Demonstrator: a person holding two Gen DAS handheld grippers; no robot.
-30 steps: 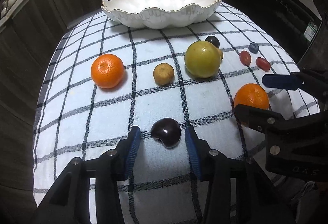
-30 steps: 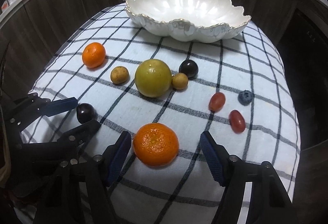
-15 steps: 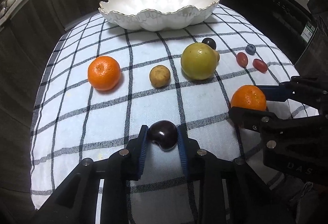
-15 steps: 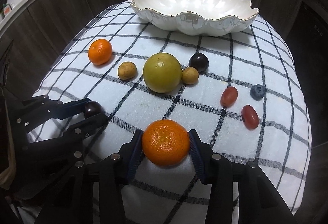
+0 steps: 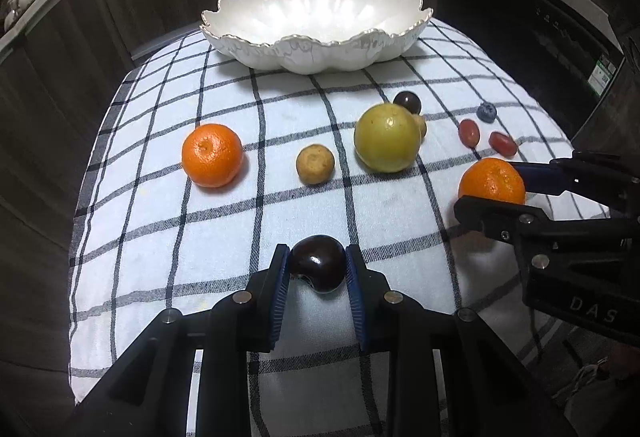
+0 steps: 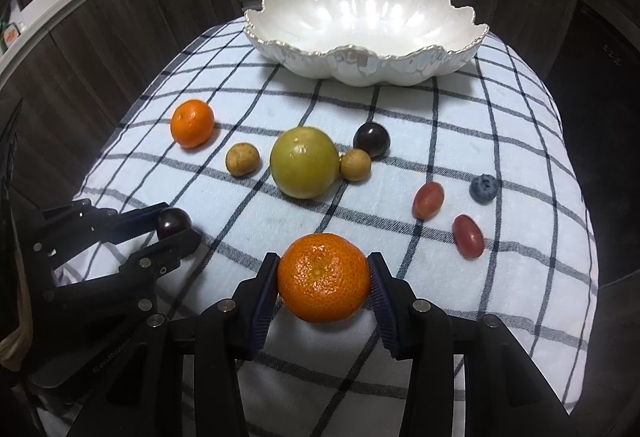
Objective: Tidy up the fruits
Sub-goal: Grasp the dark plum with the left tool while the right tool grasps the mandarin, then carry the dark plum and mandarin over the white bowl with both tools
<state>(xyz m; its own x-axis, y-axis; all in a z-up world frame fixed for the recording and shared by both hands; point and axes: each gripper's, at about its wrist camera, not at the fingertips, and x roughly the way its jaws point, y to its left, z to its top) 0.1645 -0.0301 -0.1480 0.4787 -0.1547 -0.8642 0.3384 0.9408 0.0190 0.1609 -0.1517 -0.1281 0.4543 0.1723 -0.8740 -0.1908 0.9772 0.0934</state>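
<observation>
My left gripper [image 5: 317, 267] is shut on a dark cherry [image 5: 318, 264], near the front of the checked cloth [image 5: 280, 205]. My right gripper [image 6: 323, 283] is shut on an orange mandarin [image 6: 323, 283]; it also shows in the left wrist view [image 5: 491, 182]. A white scalloped bowl [image 5: 316, 53] stands empty at the far end [image 6: 364, 59]. On the cloth lie a second mandarin [image 5: 212, 155], a green round fruit [image 5: 387, 138], two small tan fruits [image 6: 242, 159] [image 6: 355, 165], a dark plum [image 6: 372, 139], two red grapes [image 6: 428, 199] [image 6: 467, 236] and a blueberry [image 6: 484, 189].
The cloth covers a small rounded table whose edges drop off on all sides. Dark wood panels surround it, with a dark appliance front [image 5: 520, 37] at the right. A counter ledge [image 6: 60, 9] runs behind.
Both grippers closed from open onto their fruit: the left on the cherry, the right on the mandarin. Both views now look slightly higher over the cloth.
</observation>
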